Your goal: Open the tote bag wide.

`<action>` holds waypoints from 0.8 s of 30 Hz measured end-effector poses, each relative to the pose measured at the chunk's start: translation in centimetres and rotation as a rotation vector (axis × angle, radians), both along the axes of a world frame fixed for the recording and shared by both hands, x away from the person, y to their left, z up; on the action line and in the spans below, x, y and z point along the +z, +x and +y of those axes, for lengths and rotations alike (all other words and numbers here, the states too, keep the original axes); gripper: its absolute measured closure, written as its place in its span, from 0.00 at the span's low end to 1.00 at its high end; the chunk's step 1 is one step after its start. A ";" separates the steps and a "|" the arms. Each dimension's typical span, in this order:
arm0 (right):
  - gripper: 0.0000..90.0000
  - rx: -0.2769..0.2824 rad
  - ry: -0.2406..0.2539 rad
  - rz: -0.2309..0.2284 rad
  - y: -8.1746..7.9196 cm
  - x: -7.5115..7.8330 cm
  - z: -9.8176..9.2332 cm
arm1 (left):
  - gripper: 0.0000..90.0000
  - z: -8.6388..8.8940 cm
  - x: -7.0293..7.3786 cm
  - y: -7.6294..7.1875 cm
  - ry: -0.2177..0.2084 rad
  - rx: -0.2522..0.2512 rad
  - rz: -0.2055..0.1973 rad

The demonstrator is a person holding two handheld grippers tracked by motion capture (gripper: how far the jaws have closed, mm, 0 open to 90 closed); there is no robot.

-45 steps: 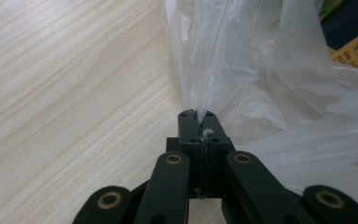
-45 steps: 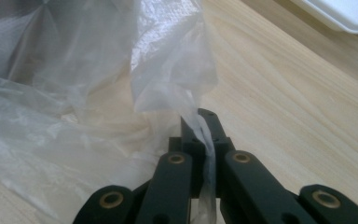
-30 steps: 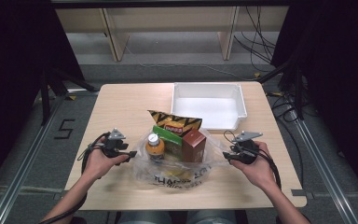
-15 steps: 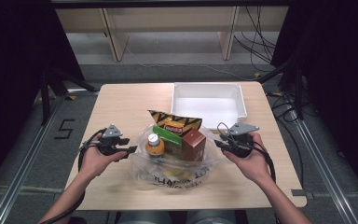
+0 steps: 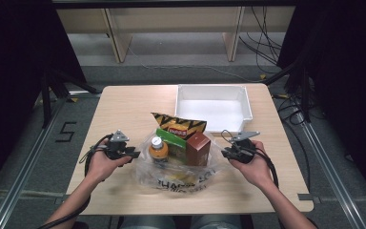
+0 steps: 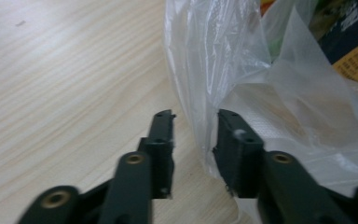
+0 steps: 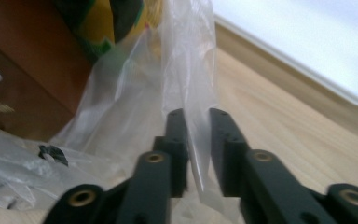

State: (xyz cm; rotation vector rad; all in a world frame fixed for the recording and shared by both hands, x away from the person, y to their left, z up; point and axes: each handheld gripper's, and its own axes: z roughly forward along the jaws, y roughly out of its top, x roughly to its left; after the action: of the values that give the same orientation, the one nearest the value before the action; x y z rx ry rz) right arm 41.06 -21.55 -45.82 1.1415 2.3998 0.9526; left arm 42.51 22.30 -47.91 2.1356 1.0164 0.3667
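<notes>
Your left gripper [image 6: 193,135] and right gripper [image 7: 196,140] each have their jaws a little apart around an edge of the clear plastic bag [image 5: 181,176], which sits full of snacks on the table [image 5: 124,109] between them.

Bright overhead light on the table, dark surroundings; both gripper views soft, foregrounds blurred.

Both forearms reach forward, left gripper [image 5: 132,153] and right gripper [image 5: 225,152] facing inward, jaws part-open.
</notes>
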 end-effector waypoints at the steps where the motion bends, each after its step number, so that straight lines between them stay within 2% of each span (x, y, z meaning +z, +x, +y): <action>1: 0.76 -0.012 0.010 0.008 -0.2 0.4 -0.1 | 0.59 0.2 0.2 -0.1 -0.012 0.002 -0.007; 2: 0.70 -0.011 0.035 -0.018 -0.5 1.2 -0.2 | 0.46 0.4 0.4 -0.2 -0.025 0.010 -0.011; 3: 0.67 -0.001 0.045 -0.031 -0.7 1.6 -0.3 | 0.42 0.6 0.6 -0.5 -0.032 0.018 -0.027; 4: 0.64 0.017 0.054 -0.060 -0.8 2.1 -0.4 | 0.38 0.9 1.2 -0.9 -0.046 0.020 -0.060; 5: 0.64 0.017 0.054 -0.060 -0.8 2.1 -0.4 | 0.35 0.9 1.2 -0.9 -0.046 0.020 -0.060; 6: 0.61 0.028 0.064 -0.083 -1.0 2.6 -0.5 | 0.35 1.1 1.6 -1.1 -0.049 0.017 -0.063; 8: 0.55 0.018 0.105 -0.119 -1.9 4.4 -0.5 | 0.28 1.4 2.2 -1.6 -0.079 0.025 -0.076; 9: 0.55 0.018 0.105 -0.119 -1.9 4.4 -0.5 | 0.28 1.5 2.6 -1.8 -0.088 0.023 -0.081; 10: 0.52 0.015 0.124 -0.151 -2.3 5.6 -0.5 | 0.27 1.6 3.0 -2.3 -0.127 0.039 -0.092; 11: 0.52 0.015 0.124 -0.151 -2.3 5.6 -0.5 | 0.27 1.6 3.0 -2.3 -0.127 0.039 -0.092; 12: 0.51 0.022 0.128 -0.193 -2.2 6.2 -0.6 | 0.27 1.7 3.1 -2.5 -0.139 0.042 -0.094; 13: 0.50 0.011 0.161 -0.218 -2.5 7.3 -0.4 | 0.27 1.9 3.2 -2.8 -0.151 0.040 -0.105; 14: 0.50 0.011 0.161 -0.218 -2.5 7.3 -0.4 | 0.27 2.1 3.2 -3.0 -0.162 0.040 -0.096; 18: 0.50 0.023 0.204 -0.283 -1.8 9.0 0.1 | 0.26 2.9 3.1 -3.8 -0.213 0.082 -0.106; 20: 0.52 0.027 0.217 -0.298 -1.2 9.1 0.3 | 0.26 3.2 2.6 -3.9 -0.245 0.112 -0.106; 21: 0.53 0.027 0.230 -0.306 -0.9 9.0 0.4 | 0.26 3.2 2.6 -3.9 -0.245 0.112 -0.106; 23: 0.54 0.032 0.239 -0.308 -0.7 8.9 0.4 | 0.27 3.3 2.2 -3.7 -0.262 0.121 -0.106; 24: 0.56 0.023 0.259 -0.298 -0.5 8.7 0.4 | 0.28 3.3 2.1 -3.6 -0.272 0.126 -0.108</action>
State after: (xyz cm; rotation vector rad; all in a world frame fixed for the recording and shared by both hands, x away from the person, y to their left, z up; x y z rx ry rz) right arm 40.61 -21.18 -37.12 0.9745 2.1002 1.3670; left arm 38.88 25.56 -45.79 1.7967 1.0760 0.3770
